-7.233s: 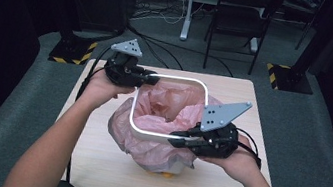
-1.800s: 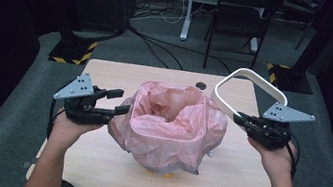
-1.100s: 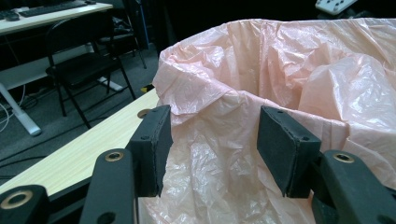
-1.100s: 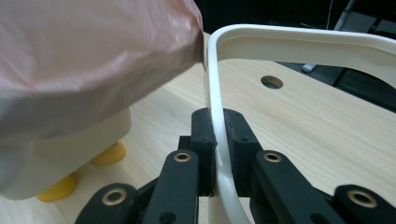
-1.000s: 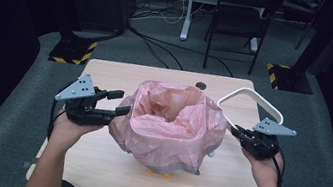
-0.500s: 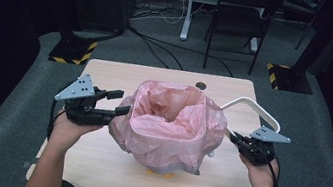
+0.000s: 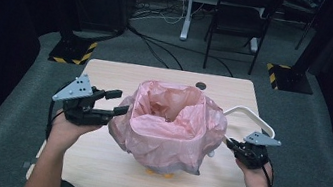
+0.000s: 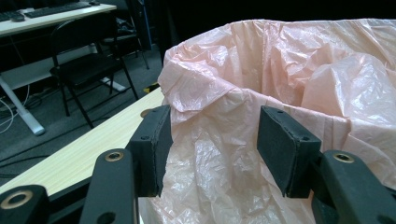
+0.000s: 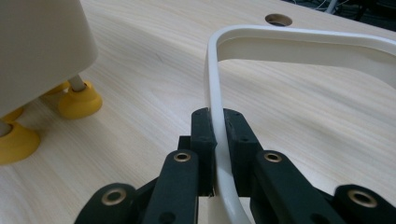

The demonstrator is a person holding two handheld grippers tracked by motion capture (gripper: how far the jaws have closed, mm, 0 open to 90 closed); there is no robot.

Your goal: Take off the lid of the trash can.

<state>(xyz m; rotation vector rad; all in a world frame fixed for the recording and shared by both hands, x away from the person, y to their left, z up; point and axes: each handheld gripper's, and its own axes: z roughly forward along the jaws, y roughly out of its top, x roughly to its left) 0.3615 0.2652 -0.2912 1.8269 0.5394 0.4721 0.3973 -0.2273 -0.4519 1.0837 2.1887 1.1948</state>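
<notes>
A bin lined with a pink plastic bag (image 7: 169, 124) stands mid-table on yellow feet (image 7: 160, 173). My left gripper (image 7: 121, 104) is at the bag's left side, open; in the left gripper view the crinkled bag (image 8: 224, 140) lies between its spread pads (image 8: 152, 144). My right gripper (image 7: 229, 143) is shut on a white rounded frame (image 7: 252, 116), held low over the table right of the bin. In the right gripper view the pads (image 9: 236, 135) pinch the frame's thin rail (image 9: 299, 44), with the bin's cream wall (image 9: 42, 42) and a yellow foot (image 9: 79, 100) at left.
The wooden table (image 7: 117, 70) has a cable hole (image 7: 200, 85) at its far edge. Behind it stand a black chair (image 7: 240, 14), a desk leg (image 7: 187, 11) and two yellow-and-black striped bases (image 7: 74, 51). Bare tabletop (image 9: 303, 121) lies under the frame.
The right hand has carried the white frame off the bag's mouth to the right and lowered it toward the table. The left gripper has held still beside the bag for the last second.
</notes>
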